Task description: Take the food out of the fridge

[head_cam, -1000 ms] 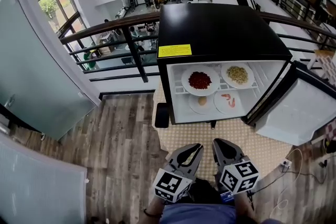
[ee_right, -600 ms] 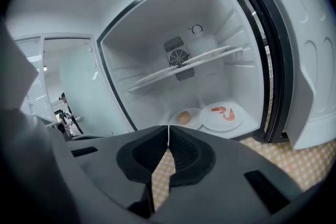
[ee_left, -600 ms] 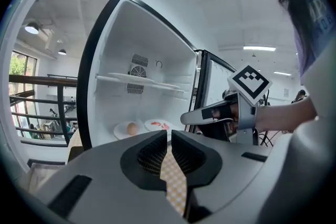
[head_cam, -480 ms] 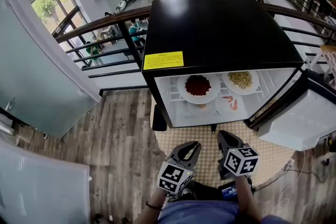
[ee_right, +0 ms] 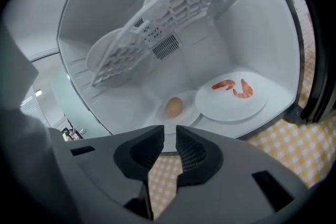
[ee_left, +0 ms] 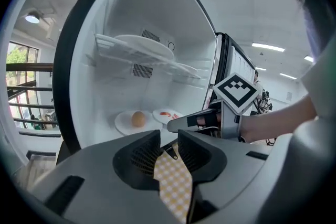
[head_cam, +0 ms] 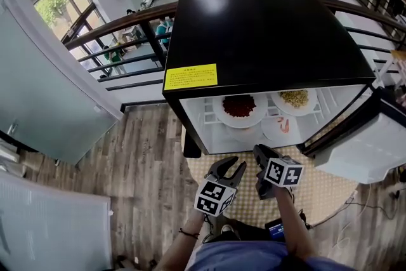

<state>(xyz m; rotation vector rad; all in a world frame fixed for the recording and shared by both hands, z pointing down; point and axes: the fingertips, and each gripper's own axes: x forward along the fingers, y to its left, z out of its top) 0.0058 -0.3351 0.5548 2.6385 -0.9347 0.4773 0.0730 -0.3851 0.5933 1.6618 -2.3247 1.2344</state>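
Open fridge on the tabletop, both grippers at its mouth.

The food sat on four white plates: red food and yellow food on the wire shelf. Below it, on the fridge floor, lay a round tan piece and the shrimp, each on its own plate.

Your left gripper had its jaws apart with nothing between them – they had just been opening. Your right gripper showed a narrow gap, also empty.

Handling, as a judgement: the shrimp plate looked stiff, smooth and breakable, light enough for one gripper. Its food lay loose and would likely slide or roll if the plate tipped. You would do best to pinch the near rim and draw the plate out level – the round piece is the likeliest to roll.

Against the earlier frames, the fridge filled more of the head view. Both grippers had come forward from near your body to just in front of the opening, and the left gripper's jaws were no longer together.
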